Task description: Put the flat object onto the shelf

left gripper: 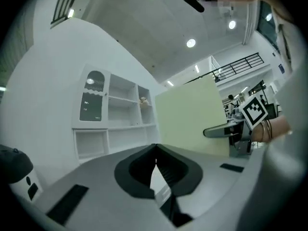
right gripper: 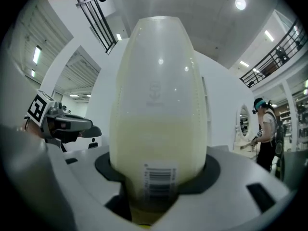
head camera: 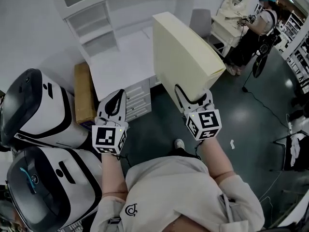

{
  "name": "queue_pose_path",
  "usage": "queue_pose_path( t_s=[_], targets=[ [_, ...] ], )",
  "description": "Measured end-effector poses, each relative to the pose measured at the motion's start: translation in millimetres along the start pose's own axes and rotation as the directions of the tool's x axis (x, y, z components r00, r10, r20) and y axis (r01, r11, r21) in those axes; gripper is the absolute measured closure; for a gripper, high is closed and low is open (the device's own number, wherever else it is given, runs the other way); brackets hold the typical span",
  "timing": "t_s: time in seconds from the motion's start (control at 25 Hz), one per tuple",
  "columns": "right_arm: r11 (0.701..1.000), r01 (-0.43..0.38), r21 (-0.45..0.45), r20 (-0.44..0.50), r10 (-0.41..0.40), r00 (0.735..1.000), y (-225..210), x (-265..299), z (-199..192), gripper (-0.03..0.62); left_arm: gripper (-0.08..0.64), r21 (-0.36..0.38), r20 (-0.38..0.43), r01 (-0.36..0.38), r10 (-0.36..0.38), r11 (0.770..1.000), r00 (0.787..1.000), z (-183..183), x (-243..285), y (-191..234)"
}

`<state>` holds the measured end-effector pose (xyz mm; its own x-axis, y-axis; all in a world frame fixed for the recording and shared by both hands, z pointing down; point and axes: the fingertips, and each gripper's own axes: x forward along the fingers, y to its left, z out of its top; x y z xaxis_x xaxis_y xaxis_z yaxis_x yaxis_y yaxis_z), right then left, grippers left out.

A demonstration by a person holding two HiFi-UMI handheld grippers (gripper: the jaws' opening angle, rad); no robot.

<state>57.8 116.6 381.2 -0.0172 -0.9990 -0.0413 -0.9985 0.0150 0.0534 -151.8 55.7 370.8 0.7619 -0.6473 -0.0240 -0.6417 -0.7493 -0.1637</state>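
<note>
The flat object (head camera: 186, 57) is a pale yellow slab with a barcode label. It stands upright in front of me, with my right gripper (head camera: 193, 96) shut on its lower edge. In the right gripper view the flat object (right gripper: 159, 105) fills the middle and rises from between the jaws of the right gripper (right gripper: 156, 177). My left gripper (head camera: 113, 105) hangs to the left of it, shut with nothing in it. The left gripper view shows the left gripper (left gripper: 155, 150) with its tips meeting, the flat object (left gripper: 192, 114) to its right and the white shelf (left gripper: 120, 114) ahead. That shelf (head camera: 91, 28) stands beyond a white desk (head camera: 120, 62).
Two white and black machines (head camera: 38, 110) stand at my left, with a brown cardboard box (head camera: 84, 93) beside them. White drawers (head camera: 137, 100) sit under the desk. A person (head camera: 260, 23) stands at a mirror table (head camera: 231, 8) at the back right. Dark floor (head camera: 251, 115) lies to the right.
</note>
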Motion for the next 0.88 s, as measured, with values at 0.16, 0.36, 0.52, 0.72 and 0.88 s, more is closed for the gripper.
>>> queue_pose_path(
  t_s=[0.16,0.36,0.52,0.72,0.88],
  targets=[
    [0.998,-0.06,0.018,0.005,0.06,0.998,-44.9,35.4,-0.9,0.322,0.546,0.022,-0.019,-0.046,0.046,0.999,0.999,5.3,47.2,-10.9],
    [0.991,-0.131,0.017,-0.002,0.131,0.991,-99.7,80.0,-1.8,0.322,0.546,0.026,-0.024,-0.104,0.104,0.994,0.994,13.2,108.6,-23.5],
    [0.984,-0.176,0.0,0.017,0.176,0.984,-138.7,111.3,4.7,0.322,0.546,0.023,-0.008,-0.161,0.161,0.987,0.987,17.4,150.3,-30.6],
    [0.976,-0.218,-0.032,0.03,0.219,0.975,-165.8,148.0,14.6,0.322,0.546,0.023,-0.015,-0.213,0.214,0.977,0.977,16.4,182.0,-29.2],
    [0.972,-0.231,-0.05,0.053,0.234,0.971,-176.8,180.4,27.6,0.321,0.546,0.04,-0.026,-0.239,0.24,0.97,0.97,14.5,199.4,-16.7]
  ],
)
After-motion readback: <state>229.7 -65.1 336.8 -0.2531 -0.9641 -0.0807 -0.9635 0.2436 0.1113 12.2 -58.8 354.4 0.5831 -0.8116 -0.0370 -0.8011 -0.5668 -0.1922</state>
